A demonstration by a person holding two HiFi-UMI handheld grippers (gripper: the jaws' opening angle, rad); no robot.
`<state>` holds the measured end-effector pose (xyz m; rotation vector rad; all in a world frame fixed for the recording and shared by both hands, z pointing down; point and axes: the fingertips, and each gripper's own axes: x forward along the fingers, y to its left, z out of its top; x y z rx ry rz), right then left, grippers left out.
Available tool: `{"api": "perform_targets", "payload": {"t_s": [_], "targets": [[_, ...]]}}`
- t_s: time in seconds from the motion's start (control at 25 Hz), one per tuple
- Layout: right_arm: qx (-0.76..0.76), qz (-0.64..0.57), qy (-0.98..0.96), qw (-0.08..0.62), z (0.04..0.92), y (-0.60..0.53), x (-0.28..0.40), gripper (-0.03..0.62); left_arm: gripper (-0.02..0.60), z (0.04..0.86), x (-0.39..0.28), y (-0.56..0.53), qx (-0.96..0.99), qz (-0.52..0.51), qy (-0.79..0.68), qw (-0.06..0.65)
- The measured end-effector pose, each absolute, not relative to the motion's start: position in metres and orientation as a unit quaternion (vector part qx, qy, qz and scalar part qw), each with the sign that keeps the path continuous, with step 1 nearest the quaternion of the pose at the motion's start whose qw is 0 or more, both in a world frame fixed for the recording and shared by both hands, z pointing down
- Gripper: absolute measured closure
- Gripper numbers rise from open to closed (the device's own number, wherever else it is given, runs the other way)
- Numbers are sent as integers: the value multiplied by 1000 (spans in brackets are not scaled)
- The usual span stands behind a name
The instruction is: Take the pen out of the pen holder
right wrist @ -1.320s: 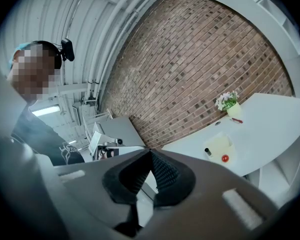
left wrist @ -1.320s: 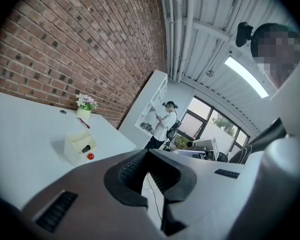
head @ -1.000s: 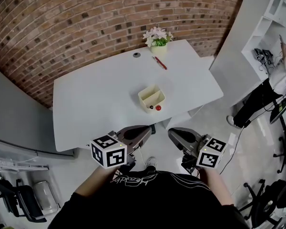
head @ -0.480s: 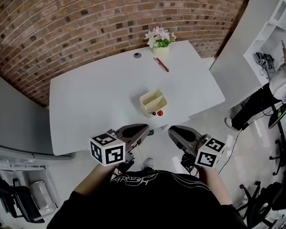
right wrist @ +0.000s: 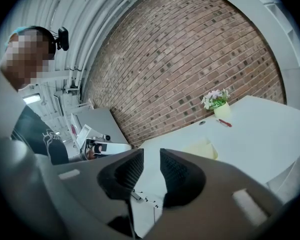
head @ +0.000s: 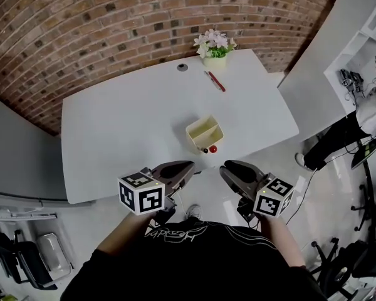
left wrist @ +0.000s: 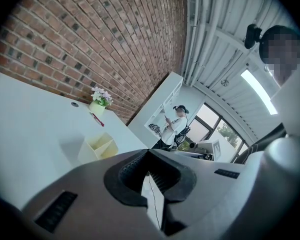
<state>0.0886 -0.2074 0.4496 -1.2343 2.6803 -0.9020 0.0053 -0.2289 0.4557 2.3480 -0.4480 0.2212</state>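
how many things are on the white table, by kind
pen holder: 1
red pen lying flat: 1
flower pot: 1
grey disc: 1
small round pieces at the holder's near edge: 2
total: 6

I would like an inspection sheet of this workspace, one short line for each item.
Surface: white table, mostly bare.
Job's things: cream pen holder near the front edge; red pen lying by the flower pot.
Clutter: two small round things, red and dark, at the holder's near side; kind unclear.
Grippers: left gripper shut, empty; right gripper open, jaws have just been opening, empty.
Cables: thin cable below the left gripper.
Surroundings: brick wall; person standing at right.
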Motion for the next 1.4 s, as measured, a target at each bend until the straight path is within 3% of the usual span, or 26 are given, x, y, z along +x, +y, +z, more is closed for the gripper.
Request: {"api": "perform_targets", "payload": {"t_s": [0.32,1.4], "targets": [[-403,-286,869,-4,466,-228,84,461,578,468,-2,-243,904,87,-184,375],[-431,-229,858,-162,557,-283,61,455,578,497,-48,-264,876,80,-241,410]]}}
